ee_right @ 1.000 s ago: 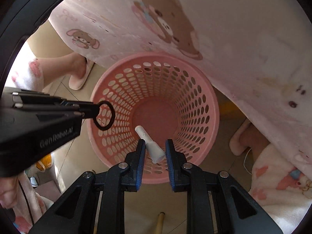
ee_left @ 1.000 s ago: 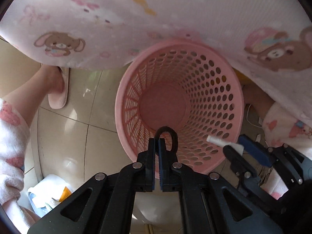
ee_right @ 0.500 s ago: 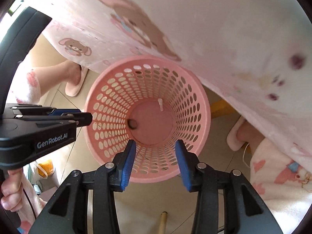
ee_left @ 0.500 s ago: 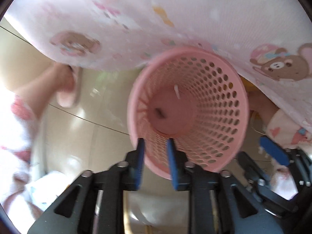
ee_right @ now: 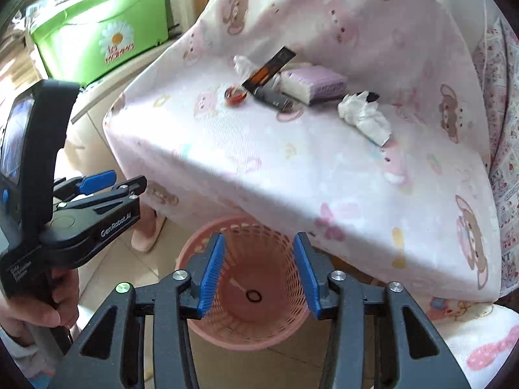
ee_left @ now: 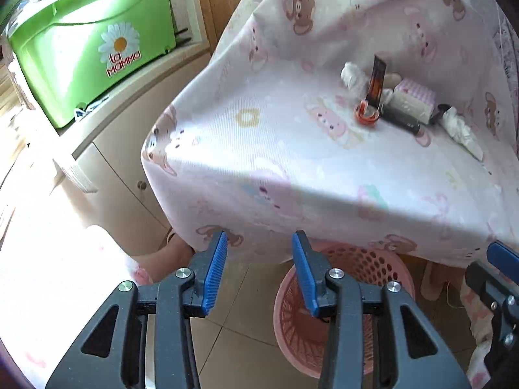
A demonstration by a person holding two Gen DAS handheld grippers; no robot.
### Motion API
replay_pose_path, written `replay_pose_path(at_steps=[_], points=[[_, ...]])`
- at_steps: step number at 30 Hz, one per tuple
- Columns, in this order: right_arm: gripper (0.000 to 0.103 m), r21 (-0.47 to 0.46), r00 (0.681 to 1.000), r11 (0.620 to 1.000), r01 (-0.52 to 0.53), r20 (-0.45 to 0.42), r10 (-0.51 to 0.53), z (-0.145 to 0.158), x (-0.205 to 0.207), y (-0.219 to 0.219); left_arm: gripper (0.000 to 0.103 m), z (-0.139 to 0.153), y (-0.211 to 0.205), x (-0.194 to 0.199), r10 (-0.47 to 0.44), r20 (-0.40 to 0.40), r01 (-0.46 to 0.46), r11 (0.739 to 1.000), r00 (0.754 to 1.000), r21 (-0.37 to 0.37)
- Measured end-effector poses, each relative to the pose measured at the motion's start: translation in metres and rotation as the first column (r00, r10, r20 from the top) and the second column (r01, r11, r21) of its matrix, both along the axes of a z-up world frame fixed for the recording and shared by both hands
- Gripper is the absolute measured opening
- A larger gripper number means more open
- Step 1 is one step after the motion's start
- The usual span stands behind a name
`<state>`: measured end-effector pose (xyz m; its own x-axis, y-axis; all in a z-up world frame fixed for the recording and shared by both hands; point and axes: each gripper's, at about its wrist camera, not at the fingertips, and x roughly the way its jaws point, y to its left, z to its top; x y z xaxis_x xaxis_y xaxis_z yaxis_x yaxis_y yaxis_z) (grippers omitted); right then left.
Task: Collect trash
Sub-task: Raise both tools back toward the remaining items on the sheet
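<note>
A pink perforated basket [ee_right: 285, 330] stands on the floor below the table edge; a black ring [ee_right: 253, 295] and a small white stick [ee_right: 238, 285] lie on its bottom. The basket also shows in the left wrist view [ee_left: 353, 265]. On the pink tablecloth [ee_right: 292, 162] lie a crumpled tissue [ee_right: 365, 117], an orange-red cap [ee_right: 236, 94], a black wrapper [ee_right: 269, 66], a dark tube [ee_right: 271, 97] and a purple tissue pack [ee_right: 314, 86]. My left gripper [ee_left: 259, 270] is open and empty beside the basket. My right gripper [ee_right: 258, 272] is open and empty above the basket.
A green plastic bin [ee_left: 90, 45] sits on a beige cabinet [ee_left: 123, 159] at the left. A person's slippered foot [ee_right: 146, 233] stands by the basket. The floor is beige tile [ee_left: 233, 350].
Both grippers opened and dropped the black ring and the white stick into the basket. Both have since lifted and tilted up, so the tabletop is now in view.
</note>
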<state>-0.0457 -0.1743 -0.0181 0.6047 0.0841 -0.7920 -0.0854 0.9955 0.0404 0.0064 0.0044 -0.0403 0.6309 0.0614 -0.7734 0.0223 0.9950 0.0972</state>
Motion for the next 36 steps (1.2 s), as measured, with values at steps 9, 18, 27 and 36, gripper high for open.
replay_pose_path(at_steps=[9,18,27,36], points=[[0.021,-0.012,0.995,0.998,0.07,0.068,-0.069,0.028,0.011,-0.023,0.033,0.037,-0.015,0.027,-0.071,0.017,0.072,0.995,0.997,-0.069],[0.021,-0.009,0.97,0.993,0.118,0.215,-0.113,0.095,0.055,-0.045,0.05,0.122,-0.046,0.066,-0.12,0.171,0.139,0.985,0.978,-0.102],[0.037,0.06,0.965,0.984,0.169,0.191,-0.177,0.071,0.072,-0.059,0.05,0.079,-0.042,0.079,-0.124,0.09,0.134,0.984,0.988,-0.114],[0.047,0.035,0.957,0.96,0.277,0.076,-0.279,0.017,0.079,-0.095,0.07,0.03,-0.029,0.095,-0.094,-0.036,0.087,0.982,0.995,-0.169]])
